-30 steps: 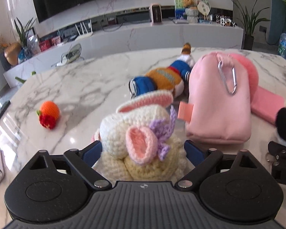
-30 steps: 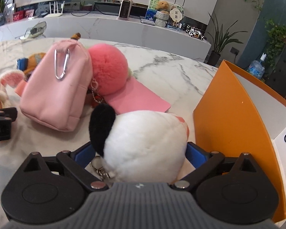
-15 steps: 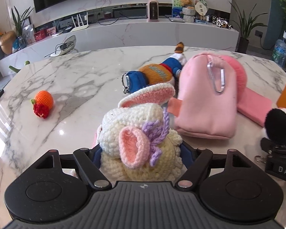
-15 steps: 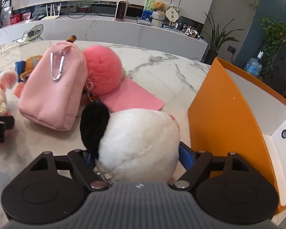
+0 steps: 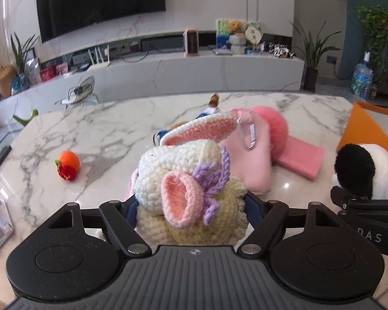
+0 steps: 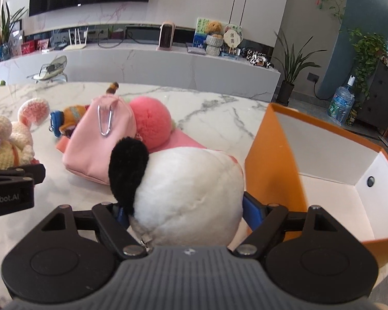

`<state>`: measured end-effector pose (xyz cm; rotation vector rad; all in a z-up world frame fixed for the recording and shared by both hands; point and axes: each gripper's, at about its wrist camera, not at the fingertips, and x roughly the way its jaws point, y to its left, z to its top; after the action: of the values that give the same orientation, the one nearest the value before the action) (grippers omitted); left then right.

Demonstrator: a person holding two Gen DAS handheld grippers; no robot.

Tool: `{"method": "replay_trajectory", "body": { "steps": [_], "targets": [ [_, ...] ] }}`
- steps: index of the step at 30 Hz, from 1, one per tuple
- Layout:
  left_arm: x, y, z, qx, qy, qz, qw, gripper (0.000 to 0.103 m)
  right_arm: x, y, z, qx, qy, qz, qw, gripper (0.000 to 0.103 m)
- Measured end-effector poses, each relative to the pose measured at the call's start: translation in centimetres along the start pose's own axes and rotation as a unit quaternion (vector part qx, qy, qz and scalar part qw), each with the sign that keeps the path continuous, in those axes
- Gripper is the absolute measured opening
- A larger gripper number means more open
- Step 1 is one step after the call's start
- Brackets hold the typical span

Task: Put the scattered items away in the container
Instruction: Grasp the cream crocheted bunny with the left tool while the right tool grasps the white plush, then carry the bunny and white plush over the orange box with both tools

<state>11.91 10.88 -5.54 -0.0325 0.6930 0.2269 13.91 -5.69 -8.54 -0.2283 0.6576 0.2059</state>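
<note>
My left gripper (image 5: 191,206) is shut on a cream crochet rabbit (image 5: 183,175) with pink ears and a purple bow, held above the marble table (image 5: 90,139). My right gripper (image 6: 186,209) is shut on a white plush with a black ear (image 6: 188,188), also raised off the table. The orange box with a white inside (image 6: 331,180) stands open just right of the plush. In the left wrist view the plush (image 5: 367,173) and the box (image 5: 370,126) show at the right edge. The rabbit (image 6: 7,144) shows at the left of the right wrist view.
On the table lie a pink pouch with a carabiner (image 6: 101,142), a pink pompom (image 6: 150,121), a flat pink pad (image 5: 300,157), a crochet doll in orange and blue (image 6: 67,121) and a small orange crochet fruit (image 5: 68,165). A long white counter (image 5: 168,72) runs behind.
Both grippers closed on their toys, the left on the rabbit and the right on the plush, then rose off the table. The orange box has come further into view.
</note>
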Motion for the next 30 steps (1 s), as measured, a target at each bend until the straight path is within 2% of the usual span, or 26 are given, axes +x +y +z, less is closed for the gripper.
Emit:
{"method": "replay_trajectory", "body": {
  "steps": [15, 22, 30],
  "targets": [
    [-8.1, -4.7, -0.4, 0.049, -0.062, -0.032, 0.9964, 0.089, -8.1, -3.4, -1.5, 0.057, -0.064, -0.009, 0.996, 0.083],
    [-9.7, -8.2, -0.7, 0.082, -0.076, -0.048, 0.9926, 0.089, -10.0, -6.5, -2.7, 0.098, -0.079, -0.022, 0.992, 0.083],
    [-9.7, -12.5, -0.1, 0.113, -0.089, -0.076, 0.9867, 0.089, -10.0, -11.6, -3.6, 0.152, -0.084, -0.047, 0.984, 0.083]
  ]
}}
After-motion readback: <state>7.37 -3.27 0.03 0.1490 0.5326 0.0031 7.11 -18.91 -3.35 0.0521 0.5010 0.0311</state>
